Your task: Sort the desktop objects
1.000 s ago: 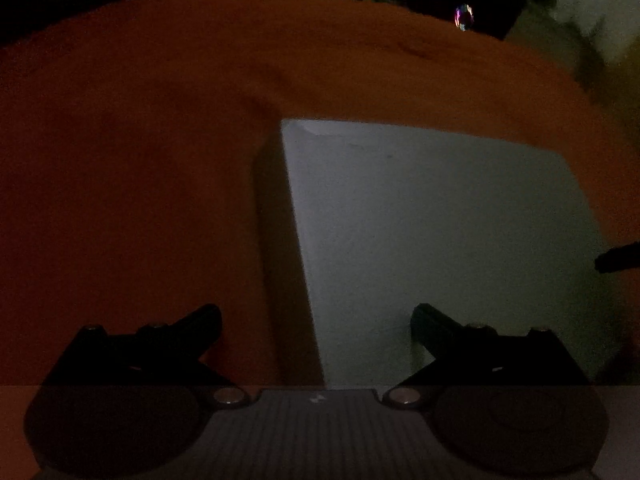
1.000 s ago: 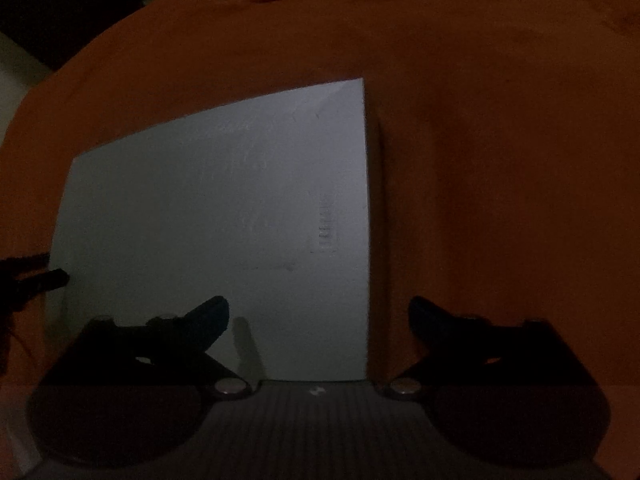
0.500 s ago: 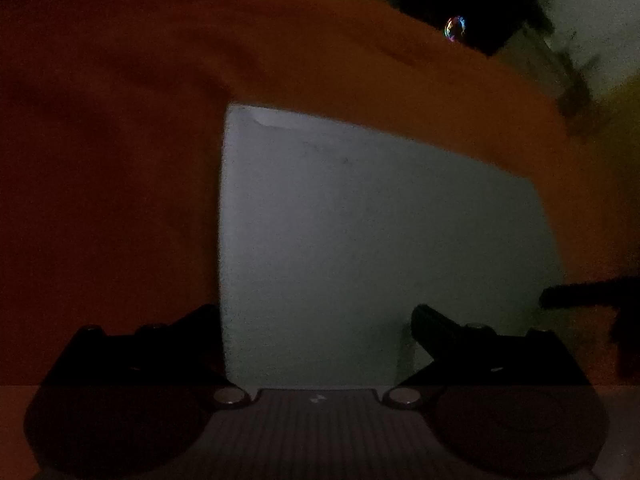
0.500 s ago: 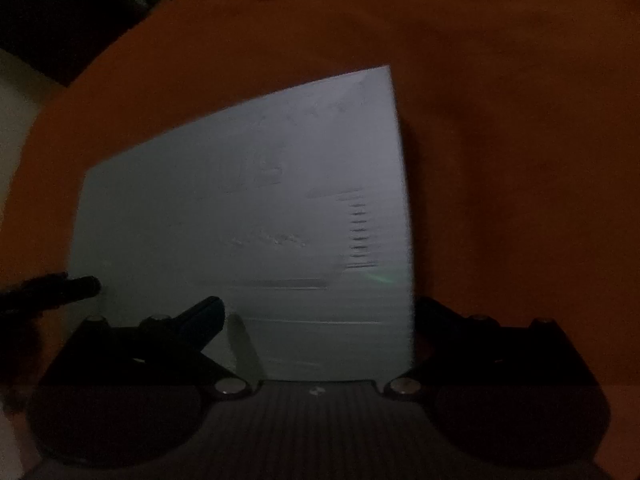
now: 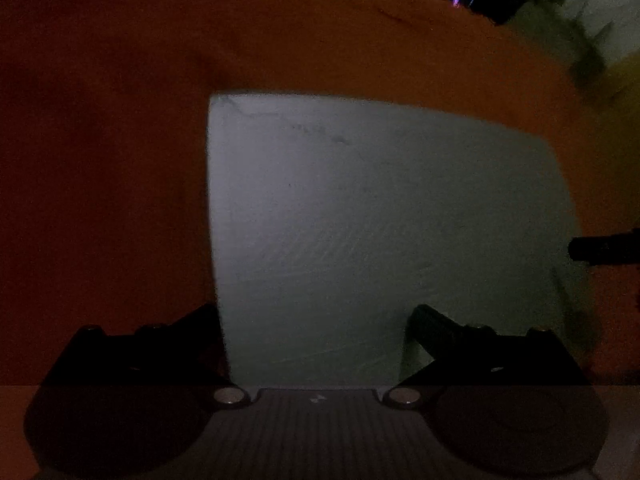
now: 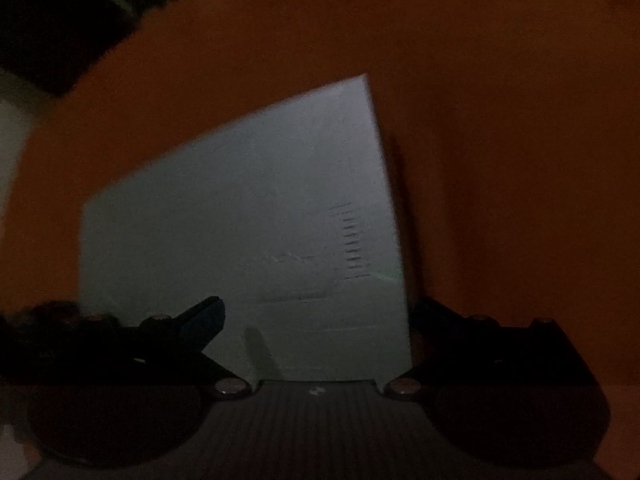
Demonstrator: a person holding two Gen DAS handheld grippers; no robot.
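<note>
A: Why both grippers on one sheet [image 5: 380,232]?
B: It's wide. Left gripper [image 5: 316,320] and right gripper [image 6: 316,316] stand apart, sheet edge between each pair, over orange cloth [image 5: 100,160].

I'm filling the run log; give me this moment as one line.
scene: dim, orange cloth | object: white sheet | left gripper: jaws open, straddling sheet's left edge | right gripper: jaws open, straddling right edge

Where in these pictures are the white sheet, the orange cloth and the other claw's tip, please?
white sheet [image 5: 380,220]: left wrist view, middle of its face.
orange cloth [image 6: 520,120]: right wrist view, bare area right of the sheet.
right claw [image 5: 600,249]: left wrist view, dark tip at the sheet's right edge.
</note>
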